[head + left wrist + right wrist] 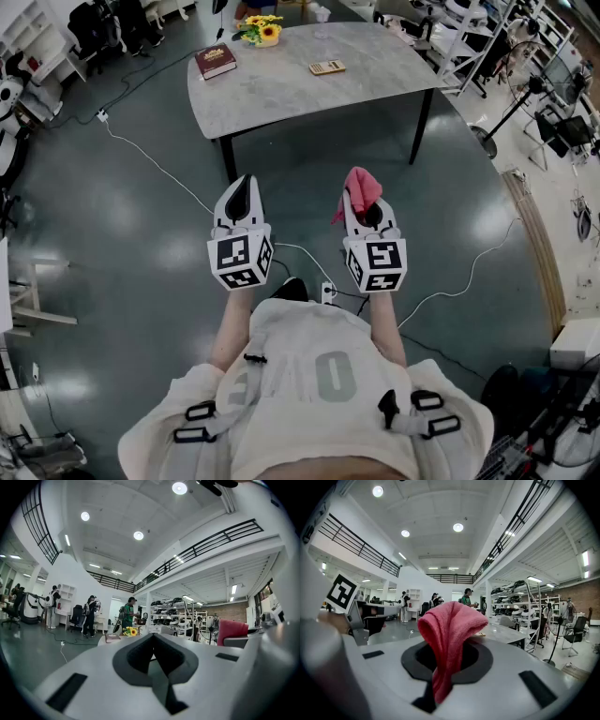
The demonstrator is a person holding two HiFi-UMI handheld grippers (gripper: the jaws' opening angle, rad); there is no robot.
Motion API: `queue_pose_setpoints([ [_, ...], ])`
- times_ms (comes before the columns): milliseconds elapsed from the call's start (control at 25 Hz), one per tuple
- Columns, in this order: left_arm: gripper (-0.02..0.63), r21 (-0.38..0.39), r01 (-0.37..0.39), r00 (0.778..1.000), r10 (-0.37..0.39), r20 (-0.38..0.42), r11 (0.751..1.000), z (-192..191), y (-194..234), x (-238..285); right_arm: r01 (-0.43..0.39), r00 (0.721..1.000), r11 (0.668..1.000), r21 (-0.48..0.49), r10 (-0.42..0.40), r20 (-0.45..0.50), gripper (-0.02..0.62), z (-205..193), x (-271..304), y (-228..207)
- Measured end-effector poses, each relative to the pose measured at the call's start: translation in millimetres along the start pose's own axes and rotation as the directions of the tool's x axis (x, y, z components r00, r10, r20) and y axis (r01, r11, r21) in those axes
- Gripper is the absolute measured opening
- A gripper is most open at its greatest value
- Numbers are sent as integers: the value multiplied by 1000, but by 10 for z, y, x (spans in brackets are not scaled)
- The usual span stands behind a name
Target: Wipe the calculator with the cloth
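Am pinching pink cloth [360, 190] in right gripper [364, 206] fingers; left gripper [245, 183] fingers pressed together, empty. Calculator [327, 67] lying on bench [281, 98], well apart; wiping likely unstarted.

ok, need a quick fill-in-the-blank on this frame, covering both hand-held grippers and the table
1. The right hand-held gripper is shut on a pink ____.
2. The left hand-held gripper is shut, with ____ between its jaws.
3. In the head view, the calculator lies on the grey table, to the ____ of the book.

Missing words: cloth; nothing; right.
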State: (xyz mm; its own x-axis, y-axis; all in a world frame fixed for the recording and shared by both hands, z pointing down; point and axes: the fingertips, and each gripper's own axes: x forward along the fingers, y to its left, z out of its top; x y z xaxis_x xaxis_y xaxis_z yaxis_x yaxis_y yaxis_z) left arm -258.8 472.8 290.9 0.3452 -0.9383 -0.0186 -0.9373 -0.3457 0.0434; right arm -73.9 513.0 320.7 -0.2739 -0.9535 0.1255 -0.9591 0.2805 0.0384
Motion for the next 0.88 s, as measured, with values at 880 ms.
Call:
queue_pose_setpoints([
  [880,20,-72,66,997,-63,38,995,-26,74,959,114,990,993,-30,-111,87,54,305,291,-887],
])
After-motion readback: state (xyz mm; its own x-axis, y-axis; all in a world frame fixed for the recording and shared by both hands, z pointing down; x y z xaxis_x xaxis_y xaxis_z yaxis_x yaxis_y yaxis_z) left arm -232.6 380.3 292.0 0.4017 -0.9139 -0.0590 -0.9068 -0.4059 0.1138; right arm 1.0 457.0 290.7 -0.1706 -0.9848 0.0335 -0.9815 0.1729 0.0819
